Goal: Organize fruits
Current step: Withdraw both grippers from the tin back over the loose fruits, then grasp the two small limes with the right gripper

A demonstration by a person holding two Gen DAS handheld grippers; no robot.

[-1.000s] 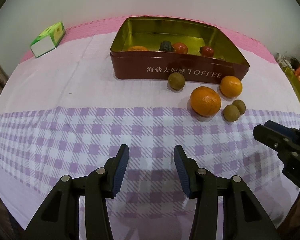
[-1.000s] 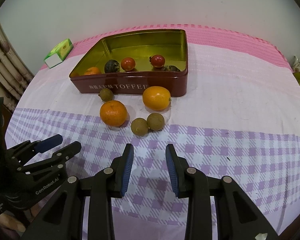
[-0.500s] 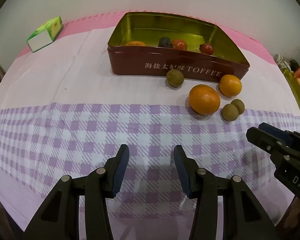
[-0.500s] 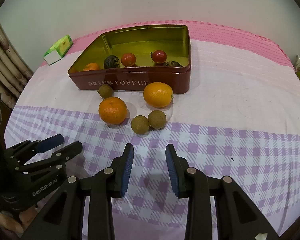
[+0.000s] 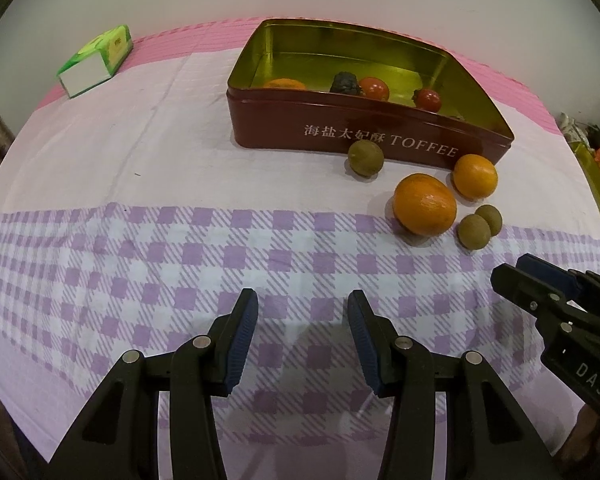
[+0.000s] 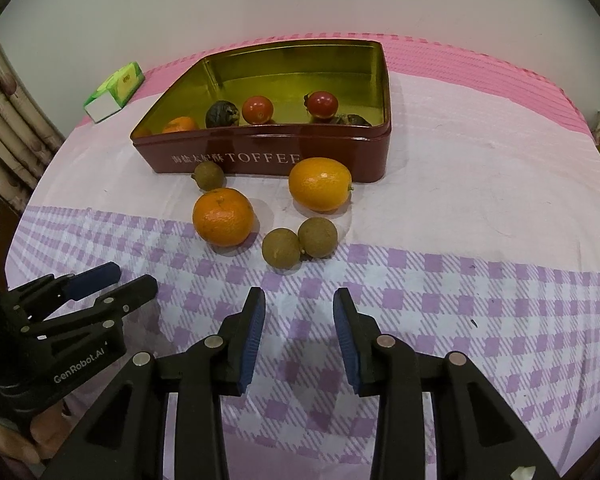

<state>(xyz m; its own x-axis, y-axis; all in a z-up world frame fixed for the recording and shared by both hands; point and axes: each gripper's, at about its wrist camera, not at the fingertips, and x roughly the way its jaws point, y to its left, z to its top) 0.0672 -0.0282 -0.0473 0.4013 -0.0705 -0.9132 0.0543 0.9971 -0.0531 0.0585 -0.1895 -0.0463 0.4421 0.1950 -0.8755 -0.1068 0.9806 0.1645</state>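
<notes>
My right gripper (image 6: 299, 330), empty with jaws opening, hovers at lower centre below the two touching longans (image 6: 299, 242), so I judge the next move is reaching toward the toffee tin (image 6: 260, 156) at upper centre.

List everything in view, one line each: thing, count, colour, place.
toffee tin: one, dark red outside, gold inside, far on the table.
fruit in the tin: two red tomatoes, one orange, two dark pieces.
oranges: two, orange, on the cloth before the tin.
small round fruits: three, brown-green, two touching, one by the tin.
box: one, green and white, far left.
tablecloth: pink, white, purple check.
left hand-held gripper: black, blue pads, empty.
right hand-held gripper: same, jaws opening, empty.
</notes>
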